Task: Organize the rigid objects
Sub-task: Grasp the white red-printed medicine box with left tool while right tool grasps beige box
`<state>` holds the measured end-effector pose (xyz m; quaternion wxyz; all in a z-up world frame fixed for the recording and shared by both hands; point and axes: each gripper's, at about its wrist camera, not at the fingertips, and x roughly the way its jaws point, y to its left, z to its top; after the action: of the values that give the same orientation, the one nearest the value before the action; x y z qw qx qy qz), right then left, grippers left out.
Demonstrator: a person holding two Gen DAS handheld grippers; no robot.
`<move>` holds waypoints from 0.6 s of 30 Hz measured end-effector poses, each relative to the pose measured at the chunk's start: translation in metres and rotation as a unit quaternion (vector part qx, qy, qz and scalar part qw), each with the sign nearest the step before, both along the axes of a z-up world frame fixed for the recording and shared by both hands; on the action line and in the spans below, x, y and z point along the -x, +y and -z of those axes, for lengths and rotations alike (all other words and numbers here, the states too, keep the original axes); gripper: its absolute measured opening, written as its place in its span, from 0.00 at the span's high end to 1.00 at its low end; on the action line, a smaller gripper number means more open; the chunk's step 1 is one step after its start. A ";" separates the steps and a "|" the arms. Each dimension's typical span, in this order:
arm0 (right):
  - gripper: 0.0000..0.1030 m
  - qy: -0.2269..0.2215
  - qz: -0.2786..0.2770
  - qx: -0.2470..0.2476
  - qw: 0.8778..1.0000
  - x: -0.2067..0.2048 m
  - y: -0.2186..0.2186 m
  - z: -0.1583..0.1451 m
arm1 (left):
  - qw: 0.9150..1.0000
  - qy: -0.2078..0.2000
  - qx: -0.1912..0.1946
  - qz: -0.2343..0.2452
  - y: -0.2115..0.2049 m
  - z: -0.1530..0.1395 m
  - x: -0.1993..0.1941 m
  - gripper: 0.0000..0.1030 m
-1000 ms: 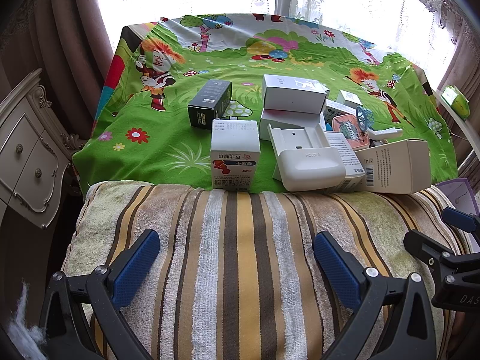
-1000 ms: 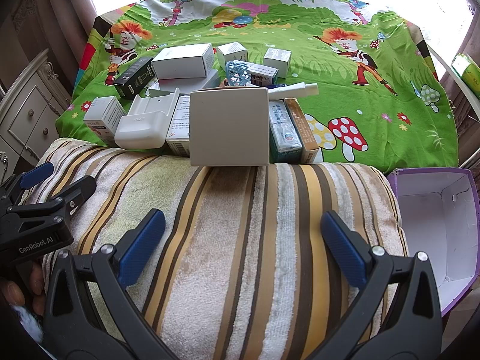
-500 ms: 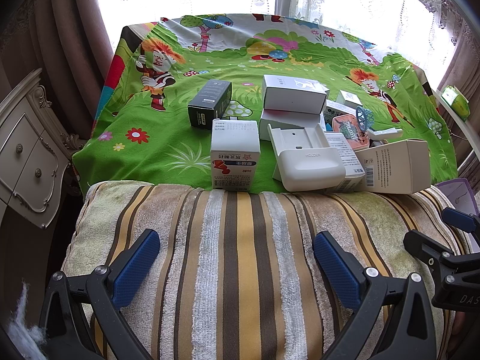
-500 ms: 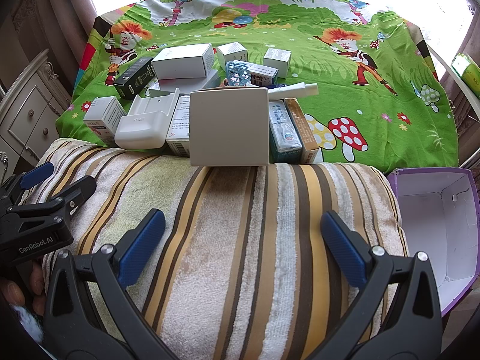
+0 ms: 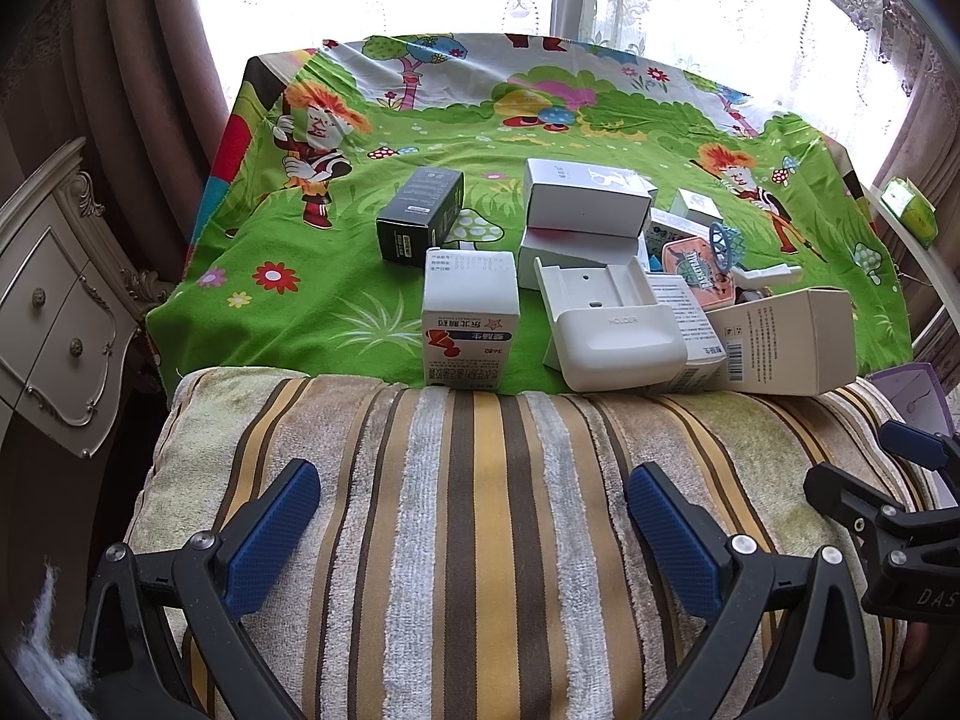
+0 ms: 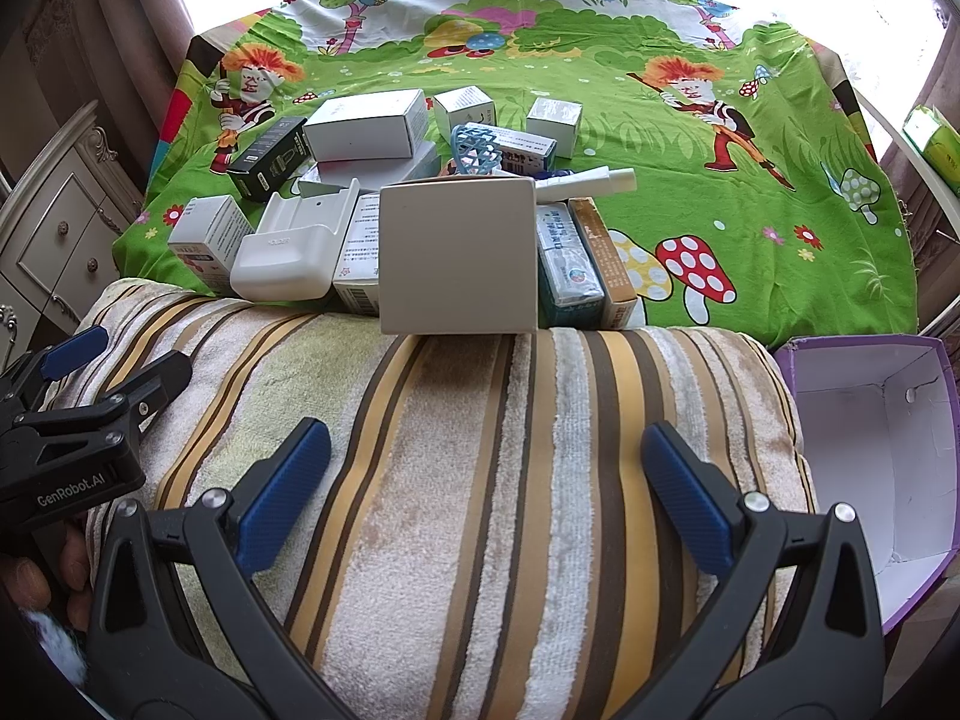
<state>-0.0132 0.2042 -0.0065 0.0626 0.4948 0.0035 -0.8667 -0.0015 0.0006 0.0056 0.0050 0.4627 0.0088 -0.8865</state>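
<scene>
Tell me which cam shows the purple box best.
Right wrist view: the purple box sits at the striped towel's right end, its open white interior fully visible. Left wrist view catches only a purple sliver at the frame's right edge.

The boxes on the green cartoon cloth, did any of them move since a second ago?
No, nothing visibly changed. The left gripper and right gripper hang open over the striped towel, holding nothing. The white holder, black box and purple box sit where they were.
</scene>
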 end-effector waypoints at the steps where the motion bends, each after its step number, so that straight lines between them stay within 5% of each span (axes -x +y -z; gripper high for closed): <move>1: 0.00 0.001 0.000 -0.001 1.000 0.000 0.000 -0.001 | 1.000 0.002 -0.010 0.002 -0.002 -0.002 0.002 0.00; 10: 0.00 -0.003 -0.004 0.022 1.000 0.018 0.002 -0.008 | 0.998 -0.007 -0.070 -0.007 -0.018 -0.007 0.036 0.05; 18: 0.00 0.010 -0.006 0.008 1.000 0.047 -0.002 -0.017 | 0.999 -0.026 -0.022 -0.005 -0.012 -0.003 0.069 0.06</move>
<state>-0.0603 0.2024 0.0105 0.0714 0.4852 0.0005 -0.8715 -0.0706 -0.0113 0.0087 -0.0002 0.4854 0.0303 -0.8738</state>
